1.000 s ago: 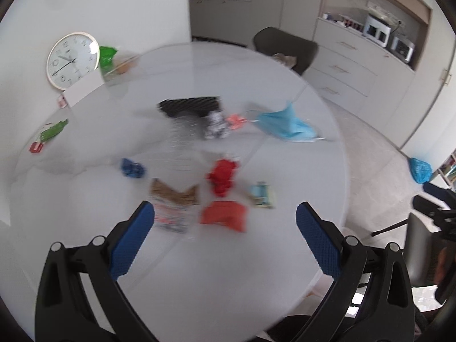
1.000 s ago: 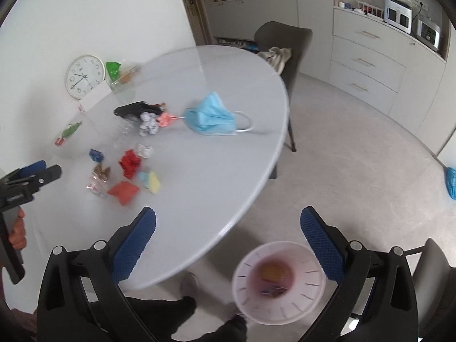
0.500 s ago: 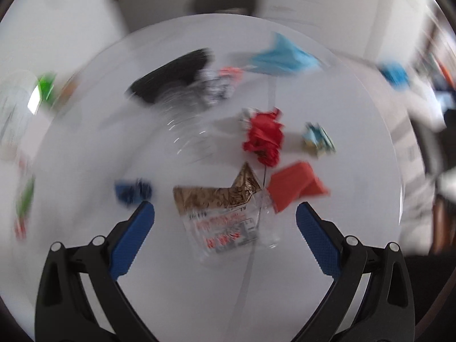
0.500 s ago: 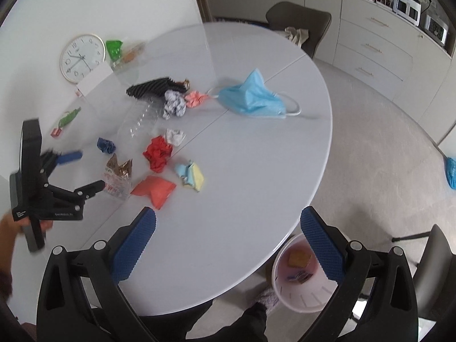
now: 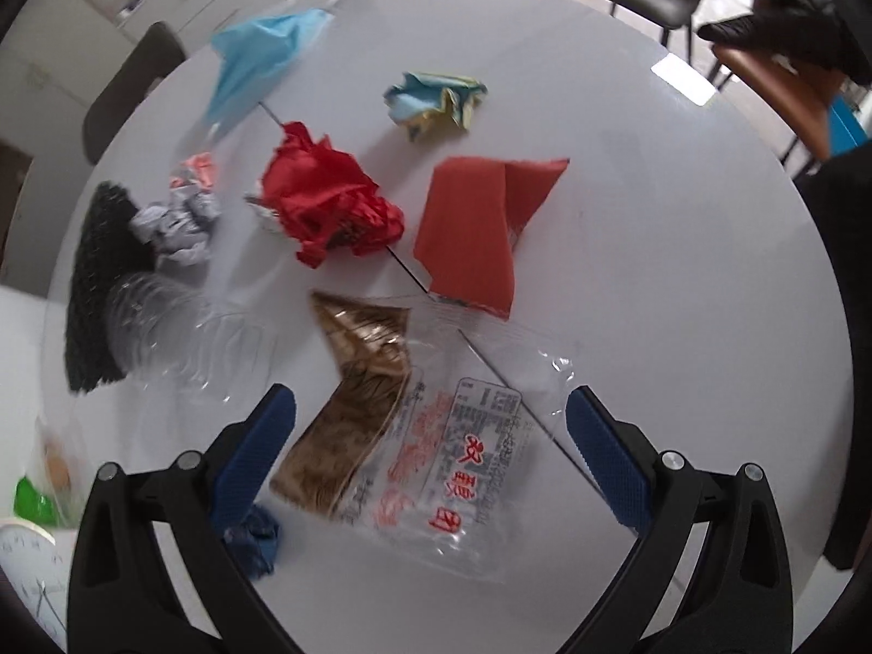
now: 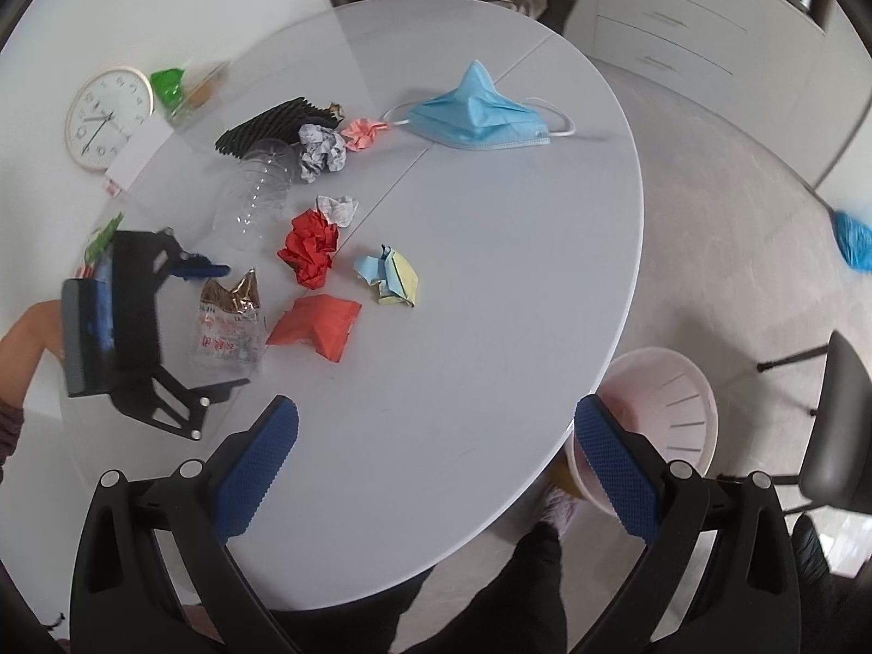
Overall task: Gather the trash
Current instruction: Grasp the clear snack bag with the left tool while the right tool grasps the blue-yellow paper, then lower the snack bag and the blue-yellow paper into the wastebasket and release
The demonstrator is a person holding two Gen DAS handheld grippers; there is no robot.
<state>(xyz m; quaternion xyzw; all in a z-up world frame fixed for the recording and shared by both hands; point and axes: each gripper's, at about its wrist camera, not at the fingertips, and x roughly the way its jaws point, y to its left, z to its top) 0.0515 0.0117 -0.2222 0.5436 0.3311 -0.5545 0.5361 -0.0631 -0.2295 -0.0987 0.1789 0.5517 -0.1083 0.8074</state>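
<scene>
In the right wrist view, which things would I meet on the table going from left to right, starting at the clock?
clock → clear plastic bottle → red crumpled paper → blue and yellow paper wad → blue face mask

We saw the trash scattered on the round white table (image 6: pixel 490 272). A clear plastic wrapper (image 5: pixel 436 458) with red print and a brown foil end lay flat. Beside it sat a folded red paper (image 5: pixel 479 229), a crumpled red wad (image 5: pixel 327 207), and a blue-and-yellow paper ball (image 5: pixel 436 103). Farther off lay a blue face mask (image 6: pixel 479 114), a crushed clear bottle (image 6: pixel 256 191) and a small blue scrap (image 5: pixel 256 537).
</scene>
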